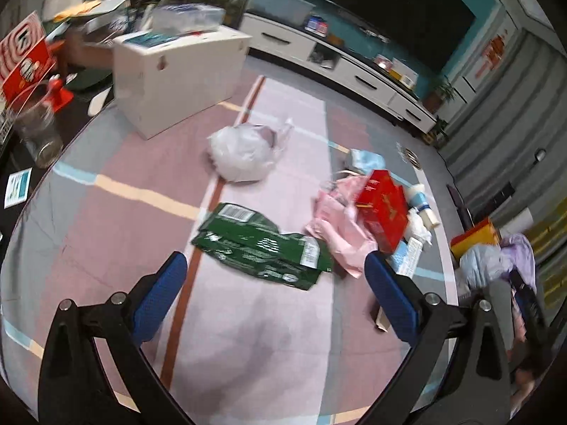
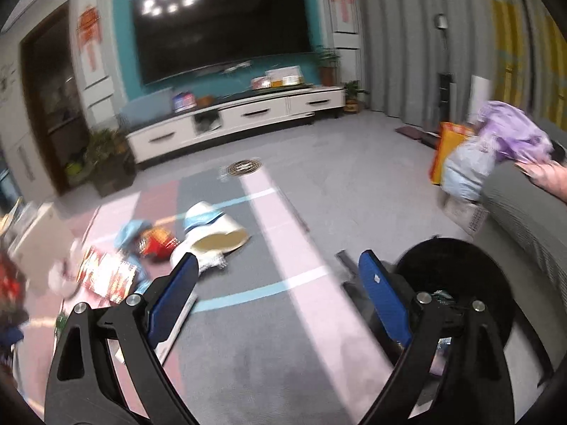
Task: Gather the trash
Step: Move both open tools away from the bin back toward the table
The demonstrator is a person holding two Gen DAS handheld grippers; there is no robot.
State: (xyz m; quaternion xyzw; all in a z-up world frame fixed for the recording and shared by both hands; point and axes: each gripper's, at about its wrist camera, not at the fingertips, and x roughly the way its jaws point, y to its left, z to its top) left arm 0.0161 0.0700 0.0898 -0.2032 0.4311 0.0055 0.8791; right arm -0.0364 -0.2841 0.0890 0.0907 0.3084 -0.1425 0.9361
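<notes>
Trash lies scattered on the patterned rug. In the left wrist view a flattened green wrapper [image 1: 262,244] lies just ahead of my open, empty left gripper [image 1: 276,265]. Beyond it sit a crumpled white plastic bag [image 1: 244,150], a pink bag [image 1: 336,226], a red box [image 1: 382,209] and a blue mask [image 1: 366,161]. In the right wrist view my right gripper [image 2: 278,265] is open and empty above the rug. A paper cup with a blue band [image 2: 216,230], a red wrapper [image 2: 157,244] and a red printed box [image 2: 106,278] lie to its left. A black round bin [image 2: 457,276] stands at its right.
A white box [image 1: 177,78] stands at the back left by a dark table [image 1: 21,163] with a glass jar [image 1: 37,131]. A white TV cabinet [image 2: 234,120] lines the far wall. A grey sofa [image 2: 524,219] with purple cloth [image 2: 510,134] is at right.
</notes>
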